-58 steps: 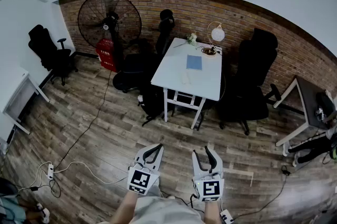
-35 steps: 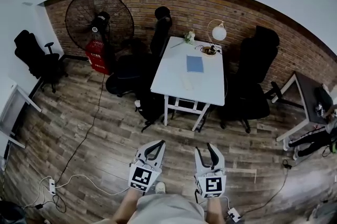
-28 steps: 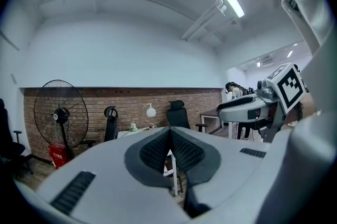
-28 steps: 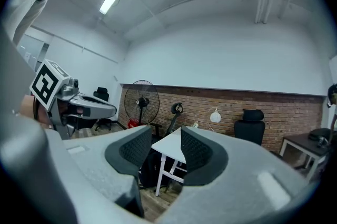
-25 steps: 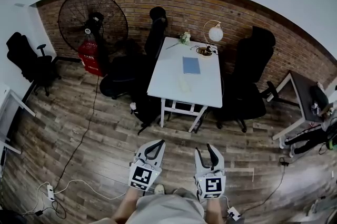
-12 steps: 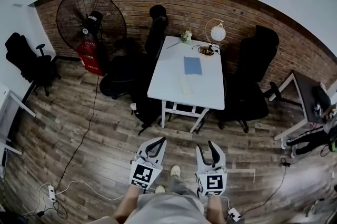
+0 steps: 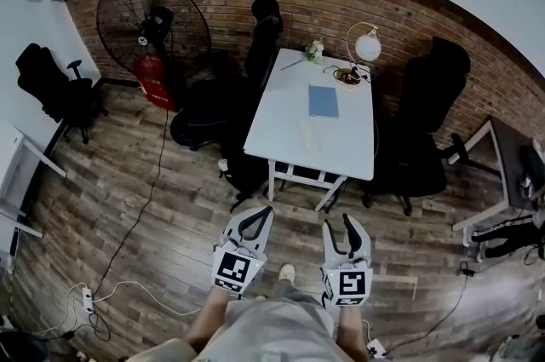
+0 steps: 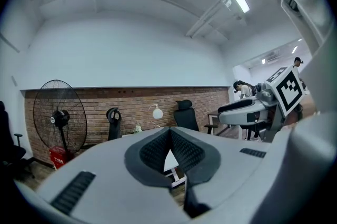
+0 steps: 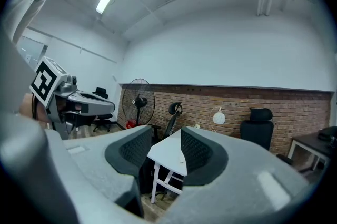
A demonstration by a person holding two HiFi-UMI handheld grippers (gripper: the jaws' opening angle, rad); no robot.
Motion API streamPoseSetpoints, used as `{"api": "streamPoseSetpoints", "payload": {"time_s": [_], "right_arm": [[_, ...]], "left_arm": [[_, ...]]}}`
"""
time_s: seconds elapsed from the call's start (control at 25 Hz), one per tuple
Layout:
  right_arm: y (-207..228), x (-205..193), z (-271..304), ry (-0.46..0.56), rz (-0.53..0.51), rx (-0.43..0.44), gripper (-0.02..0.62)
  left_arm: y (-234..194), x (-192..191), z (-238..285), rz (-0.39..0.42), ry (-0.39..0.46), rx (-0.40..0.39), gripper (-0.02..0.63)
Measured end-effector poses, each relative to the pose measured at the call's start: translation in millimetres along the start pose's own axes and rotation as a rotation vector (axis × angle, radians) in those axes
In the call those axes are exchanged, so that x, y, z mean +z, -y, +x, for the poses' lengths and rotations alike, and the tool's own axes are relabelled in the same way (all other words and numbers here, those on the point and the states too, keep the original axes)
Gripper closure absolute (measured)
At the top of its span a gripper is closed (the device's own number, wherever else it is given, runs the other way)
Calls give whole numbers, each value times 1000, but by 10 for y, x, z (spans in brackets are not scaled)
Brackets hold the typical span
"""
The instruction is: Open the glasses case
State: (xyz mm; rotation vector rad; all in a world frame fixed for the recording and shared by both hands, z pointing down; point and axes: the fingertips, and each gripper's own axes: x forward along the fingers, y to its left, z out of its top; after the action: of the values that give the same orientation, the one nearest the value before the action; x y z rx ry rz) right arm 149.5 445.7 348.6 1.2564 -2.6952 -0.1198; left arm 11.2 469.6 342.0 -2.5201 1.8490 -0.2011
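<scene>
A pale, oblong glasses case (image 7: 308, 135) lies on the white table (image 7: 289, 143) ahead, just in front of a blue notebook (image 7: 323, 100). Both grippers are held out over the wooden floor, well short of the table. My left gripper (image 7: 258, 220) (image 8: 169, 132) is shut, its tips meeting with nothing between them. My right gripper (image 7: 339, 228) (image 9: 166, 139) is open and empty, and the table's near corner (image 9: 167, 157) shows through the gap between its pads. The left gripper view shows the right gripper (image 8: 247, 109) at its right side.
A big standing fan (image 7: 152, 15) and a red box (image 7: 157, 79) stand at the back left. Black office chairs (image 7: 213, 109) (image 7: 426, 122) flank the table. A globe lamp (image 7: 368, 47) and flowers sit at its far end. Cables and a power strip (image 7: 85, 296) lie on the floor to the left.
The person has walked toward the table, which now sits lower and nearer in the head view. Both grippers keep the same pose, left shut and right open.
</scene>
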Motion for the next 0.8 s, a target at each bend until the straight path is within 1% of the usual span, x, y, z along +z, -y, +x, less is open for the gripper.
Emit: {"api": "streamPoseSetpoints", "payload": {"time_s": [0.16,0.32,0.4,0.48,0.8], "right_arm": [[177,35,203,2,-2,12,419],[355,44,355,12,17,7,419],[424,77,434,27,17,19,419],[506,67,502,19,9,31,419],[821,24,636,12,29,29,419]], "left_arm": [[-78,58,228,3,0,15,603],[-120,88,424,10,-2,25,603],[-131,99,523,13,-4,31,603],[-143,122,632,13,-3,38,603],[-141,160,951,23,-8,67,603]]}}
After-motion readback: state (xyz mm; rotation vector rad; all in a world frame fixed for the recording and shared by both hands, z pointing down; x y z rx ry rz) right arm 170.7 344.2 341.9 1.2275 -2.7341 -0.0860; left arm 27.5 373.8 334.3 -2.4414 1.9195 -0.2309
